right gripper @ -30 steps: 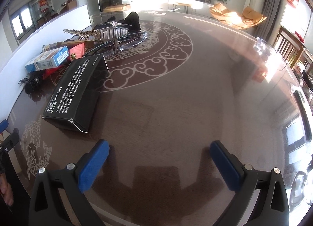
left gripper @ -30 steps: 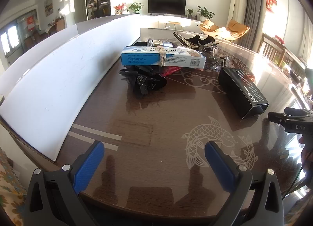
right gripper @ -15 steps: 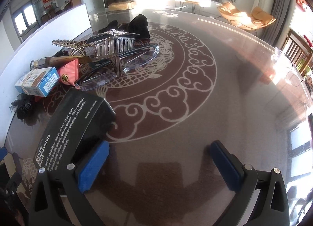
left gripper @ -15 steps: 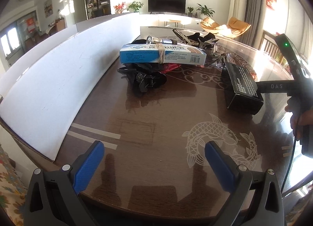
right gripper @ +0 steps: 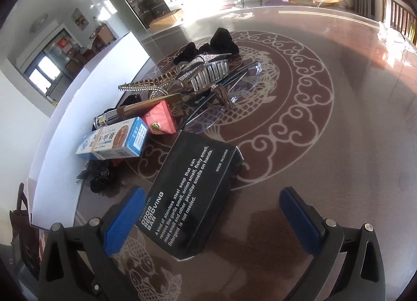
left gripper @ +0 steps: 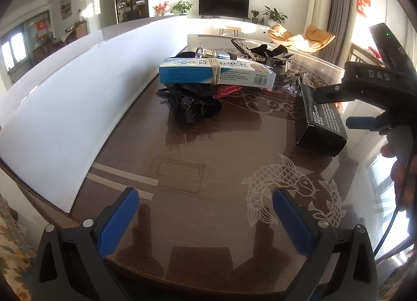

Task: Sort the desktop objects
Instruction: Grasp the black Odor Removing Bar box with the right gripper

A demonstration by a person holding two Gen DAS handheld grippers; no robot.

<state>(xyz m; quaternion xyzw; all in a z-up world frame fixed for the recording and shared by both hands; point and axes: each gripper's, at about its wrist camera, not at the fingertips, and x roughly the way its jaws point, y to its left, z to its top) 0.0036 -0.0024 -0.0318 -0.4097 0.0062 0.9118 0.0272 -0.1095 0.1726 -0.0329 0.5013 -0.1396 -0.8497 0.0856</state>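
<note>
Lower centre of the right-wrist frame: right hand-held gripper [right gripper: 212, 213] agape around black box [right gripper: 191, 198]; left hand-held gripper [left gripper: 206, 212] likewise agape over bare worktop [left gripper: 208, 160].

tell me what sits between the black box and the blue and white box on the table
In the right wrist view, a small pink pouch lies between the black box and the blue and white box, right beside the latter; otherwise only bare tabletop.

Bare table [left gripper: 208, 222] lies before the pile [left gripper: 208, 77], the white board [left gripper: 65, 108] walling its left.
</note>
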